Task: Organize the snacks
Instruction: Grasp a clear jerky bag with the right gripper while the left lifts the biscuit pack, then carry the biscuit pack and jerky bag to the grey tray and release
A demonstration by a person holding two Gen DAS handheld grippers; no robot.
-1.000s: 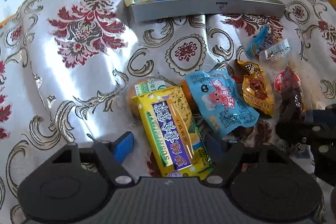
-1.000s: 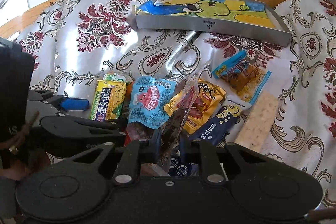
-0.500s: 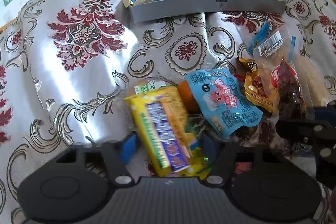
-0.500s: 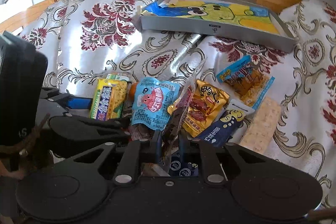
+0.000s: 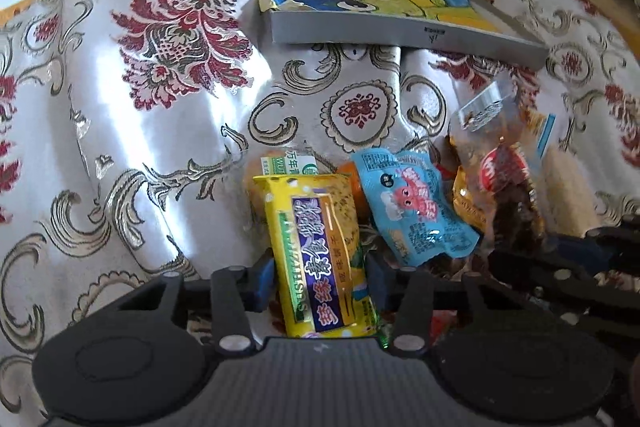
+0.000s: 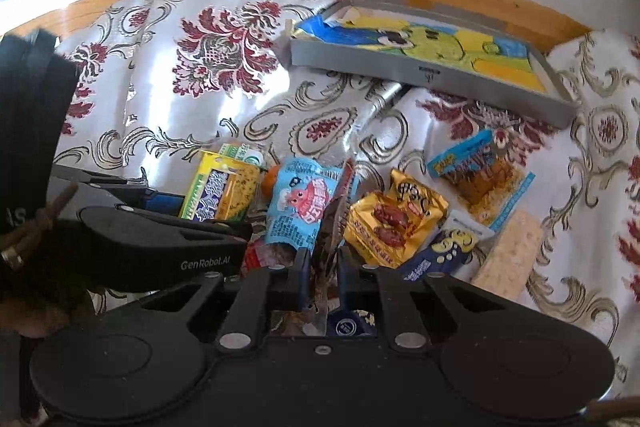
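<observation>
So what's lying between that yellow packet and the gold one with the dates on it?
In the right wrist view, the light blue packet with a pink cartoon lies between the yellow packet and the gold packet.

Bright daylight glare, perhaps overexposed

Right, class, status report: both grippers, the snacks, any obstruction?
Left gripper shut on yellow packet. Right gripper shut on clear packet. Grey tray ahead, nothing blocking it.
</observation>
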